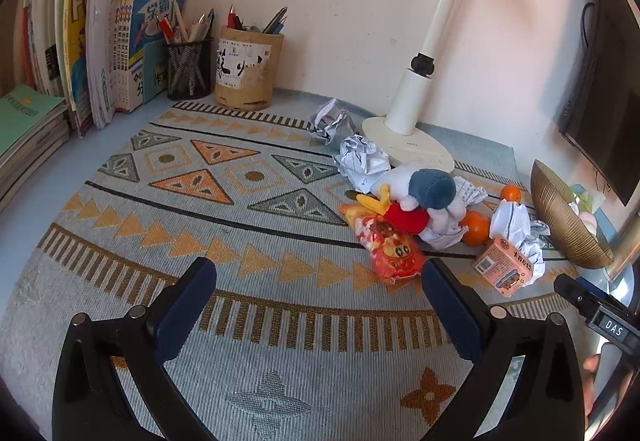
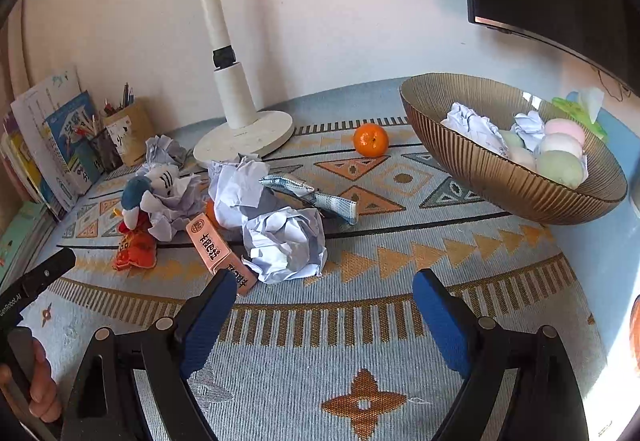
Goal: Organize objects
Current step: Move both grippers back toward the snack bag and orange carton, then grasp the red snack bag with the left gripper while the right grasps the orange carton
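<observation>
My right claw [image 2: 324,305] gapes empty; the pink carton [image 2: 219,254] touches its left finger. My left claw [image 1: 320,301] is spread too; "DAS" shows rightward.

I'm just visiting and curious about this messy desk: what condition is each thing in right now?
Left gripper: open, empty.
Right gripper: open, empty.
Bowl: tilted, holding crumpled paper and pastel balls.
Paper ball: crumpled, on the mat.
Pink carton: lying on its side.
Plush toy: lying in the pile.
Snack bag: lying flat.
Tangerine: whole, standing apart.
</observation>
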Demonstrator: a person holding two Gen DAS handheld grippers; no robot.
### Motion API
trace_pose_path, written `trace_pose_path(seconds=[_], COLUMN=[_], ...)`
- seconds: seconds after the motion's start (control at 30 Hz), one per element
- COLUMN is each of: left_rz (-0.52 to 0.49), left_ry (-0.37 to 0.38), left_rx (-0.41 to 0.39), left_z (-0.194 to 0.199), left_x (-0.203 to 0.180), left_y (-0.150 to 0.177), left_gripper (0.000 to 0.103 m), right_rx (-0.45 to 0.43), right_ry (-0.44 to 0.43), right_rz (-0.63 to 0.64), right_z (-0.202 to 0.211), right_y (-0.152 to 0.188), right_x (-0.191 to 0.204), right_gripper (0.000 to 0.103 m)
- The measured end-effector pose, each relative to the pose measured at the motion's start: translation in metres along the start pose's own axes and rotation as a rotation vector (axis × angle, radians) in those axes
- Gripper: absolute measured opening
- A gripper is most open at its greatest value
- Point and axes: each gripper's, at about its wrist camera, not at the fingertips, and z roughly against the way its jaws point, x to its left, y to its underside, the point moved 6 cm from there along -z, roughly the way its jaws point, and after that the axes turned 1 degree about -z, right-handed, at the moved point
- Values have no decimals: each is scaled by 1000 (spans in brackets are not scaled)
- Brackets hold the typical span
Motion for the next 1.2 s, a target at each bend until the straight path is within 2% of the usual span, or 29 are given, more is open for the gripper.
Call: trace_pose_path(seconds=[0.13, 0.23, 0.3, 0.37, 0.43, 0.5, 0.57, 0.6, 0.63, 0.67, 0.7, 0.73, 0.77, 0.9, 1.0, 1.07, 1.13, 1.2], left_rz=[-48, -98, -101, -92, -99, -128, -149, -148, -147, -151, -171, -181, -185, -222, -200, -192, -194, -207], left_ry=[-6, 22, 55, 98, 93, 81, 77, 87, 96, 91, 62, 75, 94, 89, 147, 172, 196, 208], left_rx=[21, 74, 108, 145, 170, 198, 226, 237, 245, 254, 241, 241, 243, 225, 240, 249, 259, 265], left_z=[-3, -11, -18, -27, -37, -50, -64, -69, -74, -79, -79, -79, -78, -63, -40, -24, -9, 0], left_x=[-9, -21, -27, -34, -39, -45, -52, -55, -58, -59, -61, -64, -66, -65, -55, -46, -38, -31], left_y=[4, 2, -3, -7, -11, -12, -9, -7, -5, -4, -5, -6, -5, -1, 9, 17, 26, 32], left_gripper=[102, 102, 100, 93, 85, 83, 81, 81, 74, 65, 64, 51, 46, 38, 37, 36, 36, 36], right_rx=[-8, 42, 51, 37, 35, 65, 103, 115, 118, 109, 107, 116, 130, 238, 331, 331, 308, 304], right_ry=[-41, -138, -154, -131, -124, -97, -96, -110, -122, -123, -130, -156, -197, -423, -564, -547, -447, -415], right_rz=[68, 109, 161, 225, 275, 306, 316, 316, 318, 321, 316, 291, 251, -10, -218, -278, -269, -278], right_z=[3, -1, -5, -8, -15, -29, -42, -44, -44, -42, -39, -35, -32, -14, -2, 3, 4, 5], right_y=[-2, -6, -9, -13, -16, -15, -10, -7, -4, -3, -2, -2, -1, 6, 21, 28, 34, 38], right_x=[16, 37, 53, 66, 78, 83, 85, 86, 86, 86, 86, 85, 83, 70, 57, 44, 30, 21], right_gripper=[87, 64, 60, 53, 53, 50, 37, 33, 24, 23, 23, 20, 18, 18, 18, 18, 20, 26])
